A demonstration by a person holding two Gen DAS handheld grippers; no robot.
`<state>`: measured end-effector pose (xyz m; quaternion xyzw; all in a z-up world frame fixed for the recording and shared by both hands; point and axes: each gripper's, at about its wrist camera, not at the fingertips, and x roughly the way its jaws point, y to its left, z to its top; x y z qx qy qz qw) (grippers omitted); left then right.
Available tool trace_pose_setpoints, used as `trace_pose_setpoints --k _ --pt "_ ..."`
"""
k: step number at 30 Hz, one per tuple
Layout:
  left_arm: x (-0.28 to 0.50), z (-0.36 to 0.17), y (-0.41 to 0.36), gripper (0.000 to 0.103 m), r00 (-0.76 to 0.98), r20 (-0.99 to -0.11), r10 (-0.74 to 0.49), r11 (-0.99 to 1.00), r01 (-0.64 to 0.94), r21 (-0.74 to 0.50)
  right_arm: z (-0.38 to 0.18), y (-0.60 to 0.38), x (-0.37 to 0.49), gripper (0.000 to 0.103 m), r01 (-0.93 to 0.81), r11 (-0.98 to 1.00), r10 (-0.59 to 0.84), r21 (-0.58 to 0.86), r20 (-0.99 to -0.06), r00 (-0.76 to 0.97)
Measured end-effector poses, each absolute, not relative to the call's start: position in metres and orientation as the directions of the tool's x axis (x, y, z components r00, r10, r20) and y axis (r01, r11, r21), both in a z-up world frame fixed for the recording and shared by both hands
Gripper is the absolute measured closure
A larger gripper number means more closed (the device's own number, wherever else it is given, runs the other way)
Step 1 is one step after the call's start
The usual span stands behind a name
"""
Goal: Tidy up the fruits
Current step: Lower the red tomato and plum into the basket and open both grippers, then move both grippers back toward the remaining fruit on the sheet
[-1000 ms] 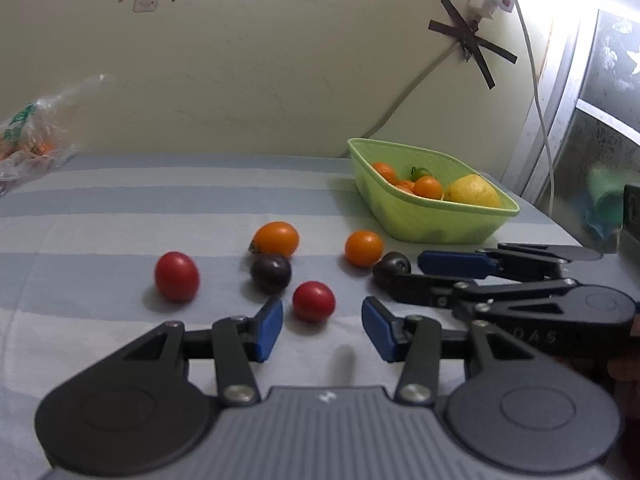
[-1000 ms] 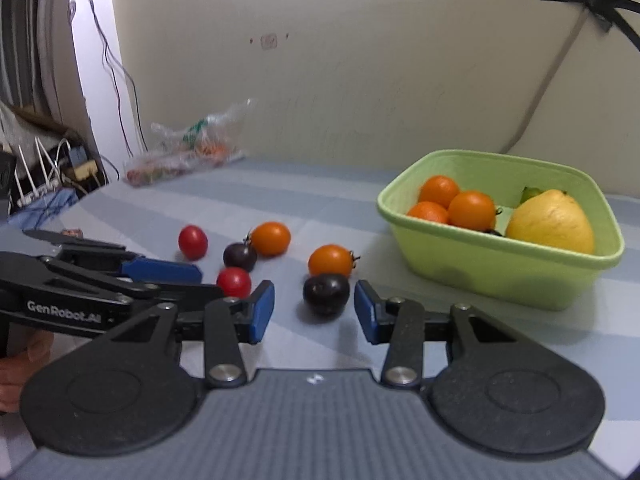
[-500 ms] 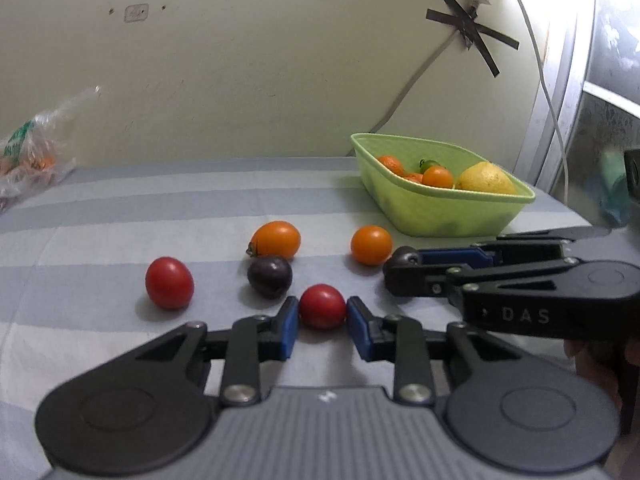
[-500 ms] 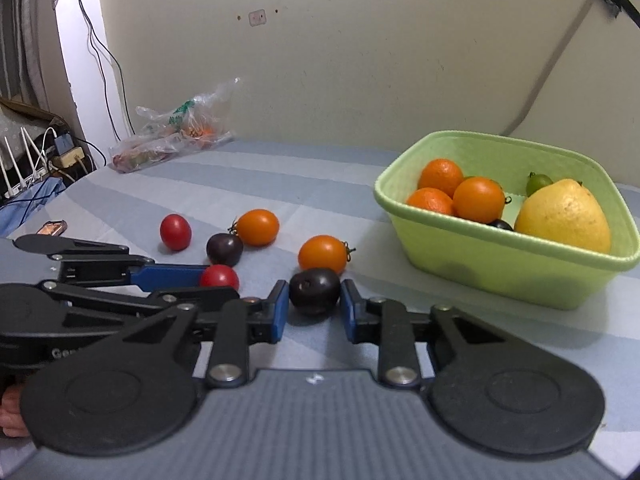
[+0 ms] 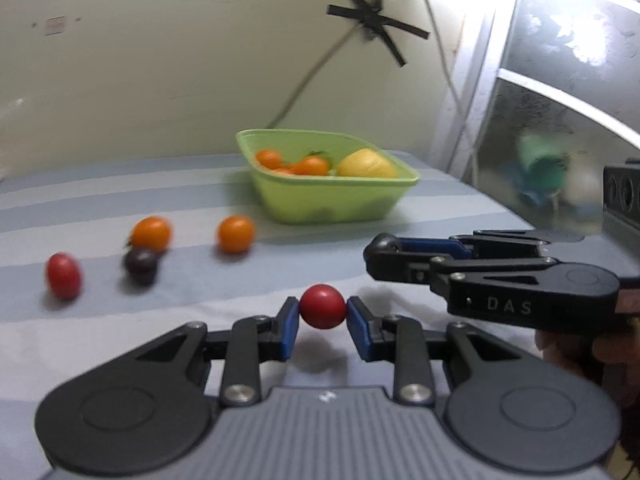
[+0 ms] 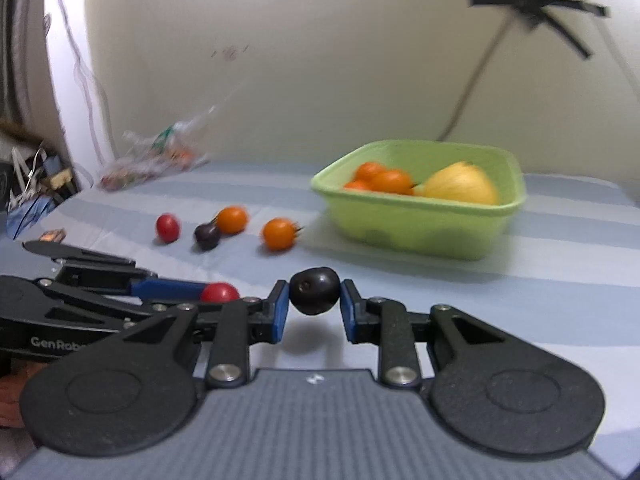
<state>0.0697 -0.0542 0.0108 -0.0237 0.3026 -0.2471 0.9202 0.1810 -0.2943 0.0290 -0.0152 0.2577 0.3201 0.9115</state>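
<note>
The left gripper (image 5: 323, 314) is clamped on a red cherry tomato (image 5: 323, 306), its blue pads pressing both sides, and the fruit hangs clear of the striped blue-and-white cloth (image 5: 120, 320) with its shadow beneath. The right gripper (image 6: 314, 301) is closed around a dark purple cherry tomato (image 6: 314, 290), likewise lifted off the cloth. In the left wrist view the right gripper reaches in from the right side, the dark fruit showing at its tip; in the right wrist view the left gripper lies at the left with the red fruit at its tip. Ahead stands a green plastic basket (image 6: 420, 224) holding orange tomatoes (image 6: 390, 181) and a yellow lemon (image 6: 460, 184). Four fruits are left on the cloth to the basket's left: a red tomato (image 6: 167, 228), a dark purple one (image 6: 207, 236) touching an orange one (image 6: 232, 219), and another orange one (image 6: 279, 233) nearest the basket. A crumpled plastic bag (image 6: 156, 156) lies by the wall
</note>
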Motion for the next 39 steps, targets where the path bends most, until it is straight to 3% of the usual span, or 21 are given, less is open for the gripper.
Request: trace_pose_setpoints --k 11,21,26,30,31,32,39 --pt "0.173 0.067 -0.085 0.076 0.683 -0.523 -0.51 0.86 0.409 -0.305 0.063 -0.33 0.238 0.073 -0.458 0.876 0.481 0.148 -0.317 0.818" --pt "0.282 0.049 -0.11 0.076 0.608 -0.616 -0.5 0.865 0.323 -0.384 0.05 -0.316 0.34 0.073 -0.437 0.885 0.462 0.159 -0.411 0.786" --pt "0.296 0.035 -0.123 0.075 0.583 -0.629 -0.514 0.857 0.33 -0.396 0.039 -0.322 0.346 0.071 -0.428 0.884 0.466 0.187 -0.427 0.775" --pt "0.296 0.03 -0.126 0.064 0.586 -0.631 -0.508 0.861 0.329 -0.388 0.037 -0.32 0.343 0.07 -0.436 0.883 0.465 0.172 -0.436 0.77" --pt "0.295 0.03 -0.125 0.063 0.589 -0.632 -0.504 0.864 0.327 -0.384 0.037 -0.321 0.342 0.066 -0.435 0.884 0.465 0.173 -0.431 0.774" --pt "0.294 0.031 -0.124 0.063 0.592 -0.63 -0.502 0.864 0.323 -0.386 0.038 -0.321 0.341 0.053 -0.432 0.884 0.465 0.177 -0.423 0.778" --pt "0.248 0.07 -0.075 0.063 0.663 -0.53 -0.529 0.842 0.33 -0.427 0.045 -0.337 0.315 0.051 -0.438 0.868 0.494 0.234 -0.316 0.81"
